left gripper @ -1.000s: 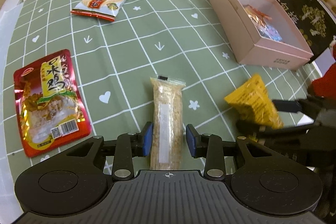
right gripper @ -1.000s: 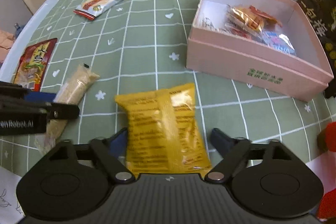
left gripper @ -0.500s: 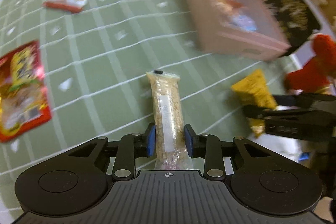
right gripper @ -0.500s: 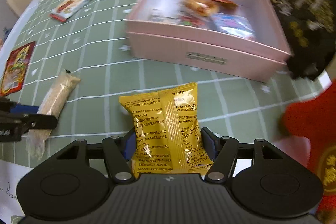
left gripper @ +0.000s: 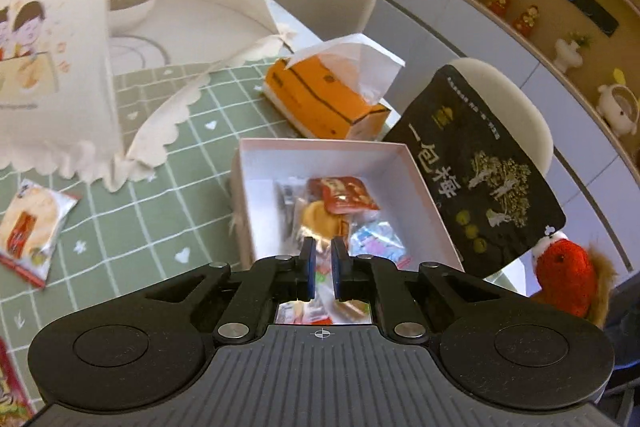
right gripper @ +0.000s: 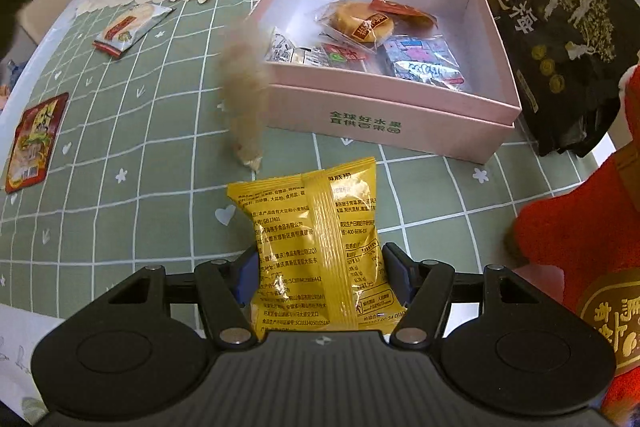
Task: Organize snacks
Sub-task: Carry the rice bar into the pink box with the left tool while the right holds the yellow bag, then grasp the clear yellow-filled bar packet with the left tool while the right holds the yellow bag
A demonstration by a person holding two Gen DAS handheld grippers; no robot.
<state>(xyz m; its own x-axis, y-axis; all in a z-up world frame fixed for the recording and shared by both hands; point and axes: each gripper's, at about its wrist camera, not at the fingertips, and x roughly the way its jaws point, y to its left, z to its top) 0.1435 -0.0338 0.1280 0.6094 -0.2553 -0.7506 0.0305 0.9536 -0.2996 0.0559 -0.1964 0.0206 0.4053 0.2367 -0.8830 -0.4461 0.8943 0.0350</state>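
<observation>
Clearly, the left gripper [left gripper: 320, 255] is clenched: its jaws have just been closing, only a thin slit stays between the blue pads, and nothing shows in it. Directly under and ahead of these jaws is the open pink box [left gripper: 424, 195], with several wrapped snacks on its floor; the nearest ones are partly hidden behind the gripper body.

The right gripper [right gripper: 320, 259] grasps the yellow packet [right gripper: 316, 227]. Its jaws have just been closing and now press both side edges. The packet's lower end is covered by the gripper body.

Ahead of the right jaws and a little left, a pale beige snack bar [right gripper: 245, 87] appears only as a long smear in front of the box's left front corner. I cannot tell if it lies on the counter [right gripper: 140, 147] or is in the air. A dark blur at the top left of this view is hard to make out.

Further left of the jaws, a rice cracker packet [left gripper: 28, 227] and a red packet [right gripper: 34, 143] lie on the counter. Right of the box leans a black bag [left gripper: 480, 171], beside a red plush toy [left gripper: 568, 275] that is cut off by the frame.
</observation>
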